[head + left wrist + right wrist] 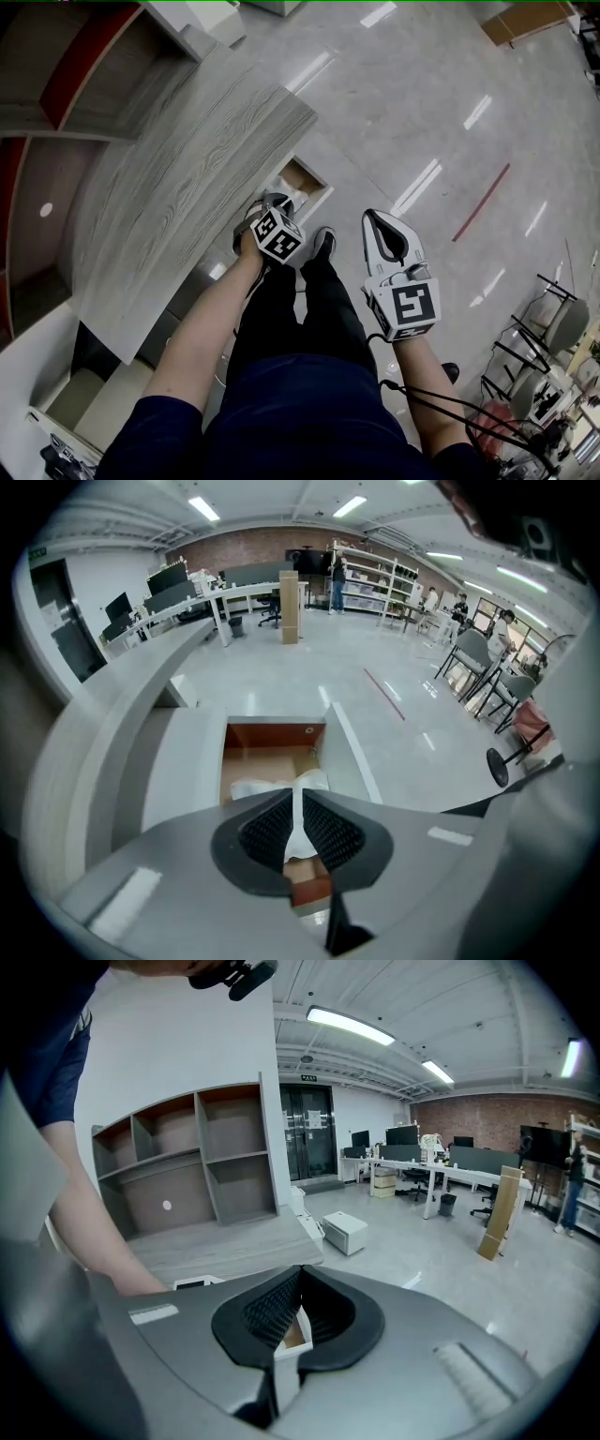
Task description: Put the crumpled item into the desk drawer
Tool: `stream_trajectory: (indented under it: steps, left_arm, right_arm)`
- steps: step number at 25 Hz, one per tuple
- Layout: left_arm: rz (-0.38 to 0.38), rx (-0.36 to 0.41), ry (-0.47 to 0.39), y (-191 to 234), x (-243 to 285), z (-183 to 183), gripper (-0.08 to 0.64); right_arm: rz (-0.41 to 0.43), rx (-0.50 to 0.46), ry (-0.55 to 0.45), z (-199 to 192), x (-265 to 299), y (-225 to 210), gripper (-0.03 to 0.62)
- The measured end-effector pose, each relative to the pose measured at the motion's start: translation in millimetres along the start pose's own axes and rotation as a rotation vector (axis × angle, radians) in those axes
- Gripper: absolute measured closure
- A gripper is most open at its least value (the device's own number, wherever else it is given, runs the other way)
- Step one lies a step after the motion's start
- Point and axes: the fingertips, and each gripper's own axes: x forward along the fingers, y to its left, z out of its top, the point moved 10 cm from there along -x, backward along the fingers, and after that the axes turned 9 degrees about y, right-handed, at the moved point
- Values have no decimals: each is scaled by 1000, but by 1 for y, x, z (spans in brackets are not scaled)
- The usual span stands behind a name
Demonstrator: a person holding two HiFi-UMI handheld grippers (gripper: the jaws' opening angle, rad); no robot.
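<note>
The desk drawer (pixel 317 176) stands open below the grey wood desk (pixel 187 169). In the left gripper view the white crumpled item (pixel 258 787) rests inside the drawer (pixel 349 752) on its brown bottom. A strip of it runs up between the nearly closed jaws of my left gripper (pixel 298 797), which looks shut on it. In the head view that left gripper (pixel 275 201) hangs over the drawer's near end. My right gripper (pixel 379 225) is off to the right over the floor. Its jaws are shut with nothing between them (pixel 298 1283).
Shelf units (pixel 56 75) stand behind the desk. The person's legs (pixel 300 309) are right in front of the drawer. Chairs (pixel 548 342) crowd the lower right, and a red line (pixel 480 202) marks the floor. A small white box (pixel 345 1232) sits on the floor past the desk's end.
</note>
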Motion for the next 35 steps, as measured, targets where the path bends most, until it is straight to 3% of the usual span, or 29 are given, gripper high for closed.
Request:
stream_trajectory:
  steps: [6, 11, 17, 23, 29, 35]
  left_arm:
    - [59, -71, -170, 10, -42, 10, 552]
    - [190, -123, -341, 43, -99, 18, 554]
    - [306, -369, -544, 85, -190, 8, 553]
    - [374, -517, -751, 105, -270, -8, 554]
    - [450, -568, -850, 107, -326, -22, 554]
    - [487, -578, -970, 101, -384, -20, 554]
  right_arm:
    - [-7, -23, -47, 12, -2, -1, 586]
    - [-14, -54, -98, 34, -5, -1, 586]
    - [-26, -69, -150, 59, -13, 0, 586]
    - [-28, -102, -246, 91, -22, 8, 586]
    - [-23, -136, -316, 113, -37, 18, 586]
    - [-18, -157, -452, 145, -65, 33, 586]
